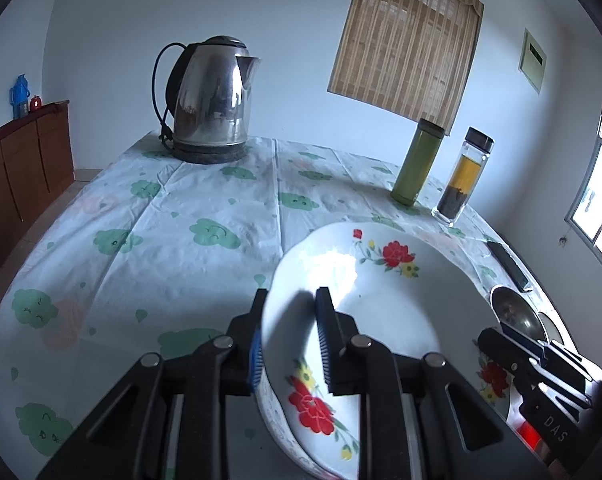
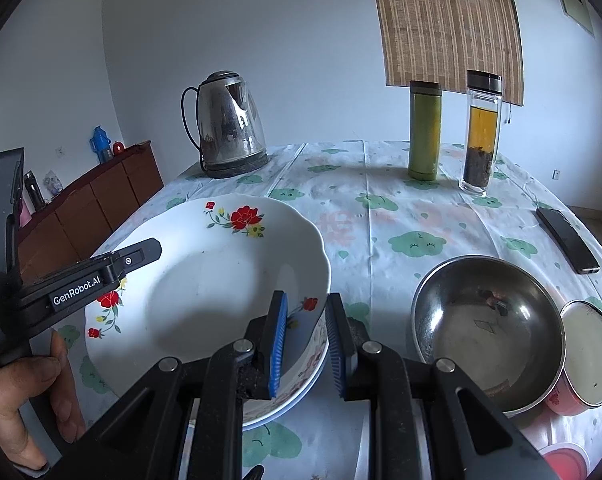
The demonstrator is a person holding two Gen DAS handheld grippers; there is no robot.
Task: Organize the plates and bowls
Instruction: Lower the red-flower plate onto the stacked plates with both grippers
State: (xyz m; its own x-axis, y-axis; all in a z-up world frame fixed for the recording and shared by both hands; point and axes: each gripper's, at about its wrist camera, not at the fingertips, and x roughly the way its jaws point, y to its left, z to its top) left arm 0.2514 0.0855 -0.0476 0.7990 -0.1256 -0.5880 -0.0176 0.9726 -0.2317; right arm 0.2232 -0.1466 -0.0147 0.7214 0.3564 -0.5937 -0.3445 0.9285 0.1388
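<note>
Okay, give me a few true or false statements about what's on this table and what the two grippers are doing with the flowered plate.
1. Both grippers clamp the flowered plate by its rim. True: left gripper and right gripper hold opposite edges.
2. The kettle lies on its side. False: it stands upright.
3. The steel bowl sits beside the plate. True.
4. The phone lies inside the steel bowl. False: it lies on the tablecloth, apart from it.
5. The green flask stands beside the tea bottle. True.
</note>
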